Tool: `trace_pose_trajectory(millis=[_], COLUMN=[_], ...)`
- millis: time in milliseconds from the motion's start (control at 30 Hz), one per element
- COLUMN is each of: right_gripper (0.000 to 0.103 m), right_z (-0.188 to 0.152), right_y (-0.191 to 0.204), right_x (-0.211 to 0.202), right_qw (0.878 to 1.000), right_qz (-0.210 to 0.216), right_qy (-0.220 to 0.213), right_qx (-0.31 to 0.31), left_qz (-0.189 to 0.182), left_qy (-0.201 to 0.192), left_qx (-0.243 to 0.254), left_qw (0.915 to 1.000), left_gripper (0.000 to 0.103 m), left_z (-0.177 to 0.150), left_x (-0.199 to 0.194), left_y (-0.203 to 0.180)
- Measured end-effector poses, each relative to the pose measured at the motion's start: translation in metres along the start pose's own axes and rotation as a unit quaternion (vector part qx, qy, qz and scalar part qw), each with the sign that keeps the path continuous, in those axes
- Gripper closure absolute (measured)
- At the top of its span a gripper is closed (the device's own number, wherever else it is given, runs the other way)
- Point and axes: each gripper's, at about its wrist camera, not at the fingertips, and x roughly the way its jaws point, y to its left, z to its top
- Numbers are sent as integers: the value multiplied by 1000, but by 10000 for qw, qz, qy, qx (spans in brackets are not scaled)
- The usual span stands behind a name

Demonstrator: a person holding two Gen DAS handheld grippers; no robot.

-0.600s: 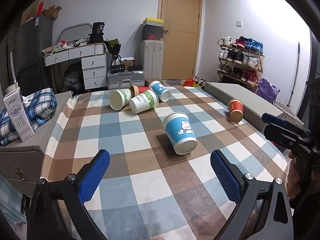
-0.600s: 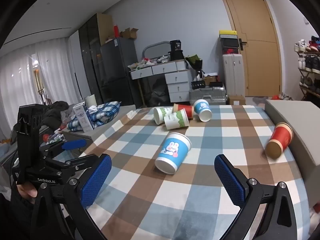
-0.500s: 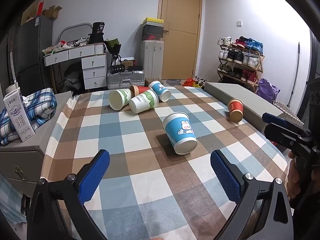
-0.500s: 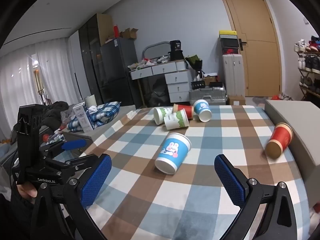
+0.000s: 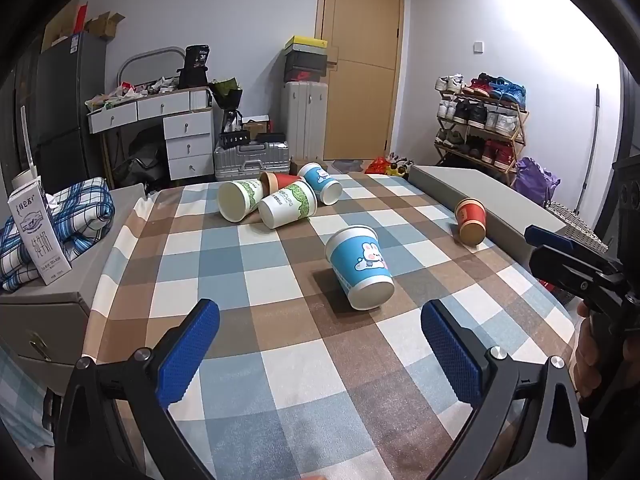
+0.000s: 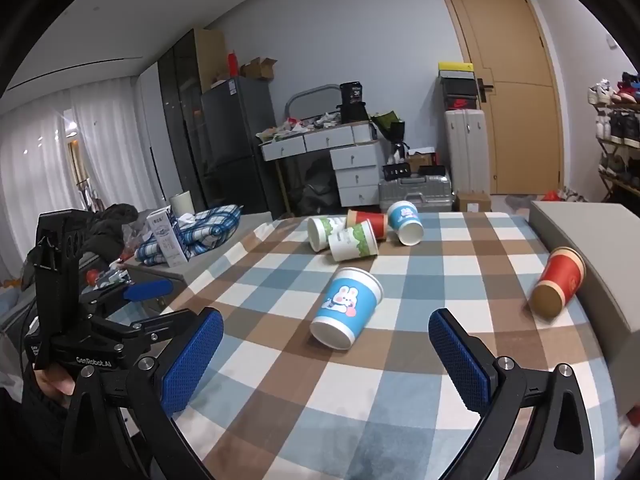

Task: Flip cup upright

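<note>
A blue paper cup with a rabbit print (image 5: 360, 266) lies on its side in the middle of the checked tablecloth; it also shows in the right wrist view (image 6: 346, 307), base toward me. My left gripper (image 5: 320, 344) is open and empty, just short of the cup. My right gripper (image 6: 326, 354) is open and empty, also short of it. A red cup (image 5: 471, 221) lies on its side at the right, also visible in the right wrist view (image 6: 558, 288).
Several more cups (image 5: 280, 202) lie in a cluster at the table's far end. A grey box (image 5: 484, 200) runs along the right edge. A milk carton (image 5: 38, 236) and folded plaid cloth (image 5: 80, 216) sit on a cabinet at the left.
</note>
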Motion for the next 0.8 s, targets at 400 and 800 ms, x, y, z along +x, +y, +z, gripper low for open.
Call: trace_pose_trajectory(millis=[400, 800], right_gripper=[0, 0], right_z=[3, 3], right_y=[0, 4], right_x=[0, -1], right_qw=[10000, 10000], right_qz=[-2, 11], right_qy=[-2, -30], right_qx=[0, -10], left_qz=[2, 6], left_qy=[-7, -12], left_qx=[6, 3], left_qw=[10000, 10000], left_gripper=[5, 5], left_z=[0, 0], left_x=[0, 0], left_y=[0, 0])
